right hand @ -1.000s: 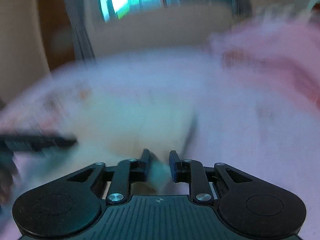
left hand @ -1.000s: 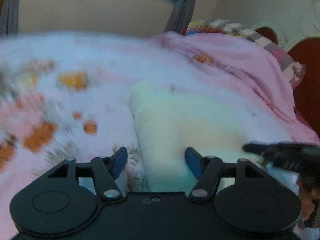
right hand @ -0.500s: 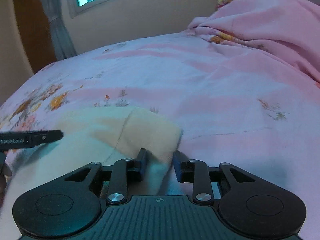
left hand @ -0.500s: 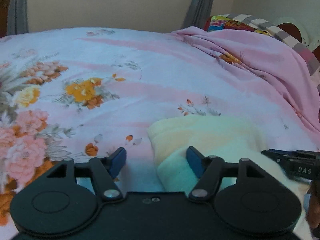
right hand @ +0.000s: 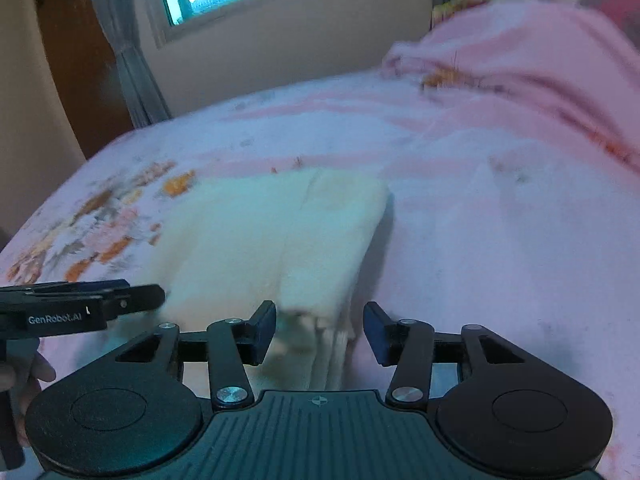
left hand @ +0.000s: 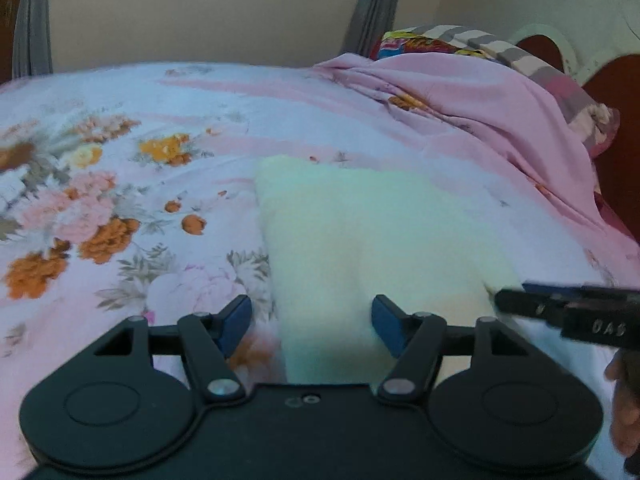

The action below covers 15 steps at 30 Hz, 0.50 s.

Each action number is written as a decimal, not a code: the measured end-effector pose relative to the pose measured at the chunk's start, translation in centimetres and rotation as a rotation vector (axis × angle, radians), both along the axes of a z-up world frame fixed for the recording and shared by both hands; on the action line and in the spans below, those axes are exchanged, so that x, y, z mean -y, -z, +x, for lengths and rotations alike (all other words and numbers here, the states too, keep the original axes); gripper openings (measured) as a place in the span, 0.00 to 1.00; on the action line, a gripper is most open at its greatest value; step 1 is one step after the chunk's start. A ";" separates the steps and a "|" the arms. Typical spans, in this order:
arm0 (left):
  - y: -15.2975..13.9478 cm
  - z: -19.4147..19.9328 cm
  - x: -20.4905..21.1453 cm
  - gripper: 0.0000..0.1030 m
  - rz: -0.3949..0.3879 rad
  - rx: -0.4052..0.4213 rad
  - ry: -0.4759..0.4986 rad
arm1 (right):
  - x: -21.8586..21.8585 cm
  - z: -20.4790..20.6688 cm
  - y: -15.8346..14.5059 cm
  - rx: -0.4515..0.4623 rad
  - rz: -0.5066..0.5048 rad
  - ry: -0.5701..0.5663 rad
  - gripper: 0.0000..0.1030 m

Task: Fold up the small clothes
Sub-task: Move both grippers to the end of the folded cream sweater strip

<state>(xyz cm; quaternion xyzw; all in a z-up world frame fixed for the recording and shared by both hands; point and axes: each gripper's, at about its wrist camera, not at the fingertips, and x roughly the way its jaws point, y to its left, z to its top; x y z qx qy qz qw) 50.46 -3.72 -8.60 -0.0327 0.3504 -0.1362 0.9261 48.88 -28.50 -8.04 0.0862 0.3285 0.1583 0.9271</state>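
Bed, floral pink sheet [left hand: 168, 216]: folded cream garment [left hand: 360, 240] at centre; rumpled pink blanket [left hand: 480, 120] at 2 o'clock.

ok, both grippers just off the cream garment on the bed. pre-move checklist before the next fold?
1. Left gripper free of cloth: ok, jaws open, pads not pressing on the cream garment between them.
2. Right gripper released: ok, jaws opening, the garment's near edge sits between them, unpinched.
3. Garment flat on the floral bedsheet: ok, a neat rectangle.
4. Fold edges aligned: cannot tell, right wrist view is blurred; stacked layers show at the near right corner.
5. Space around the garment: ok, the bunched pink blanket lies apart, toward the headboard.
6. Grippers apart from each other: ok, one at each near corner.
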 end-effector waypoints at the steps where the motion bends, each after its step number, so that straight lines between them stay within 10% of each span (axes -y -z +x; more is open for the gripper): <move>1: -0.1 -0.7 0.1 0.64 0.007 0.010 0.008 | -0.1 -1.0 -0.5 0.020 -0.004 -0.008 0.47; 15: 1.9 -5.7 1.2 0.64 0.101 -0.022 0.050 | -1.0 -4.9 1.8 -0.058 -0.033 0.012 0.47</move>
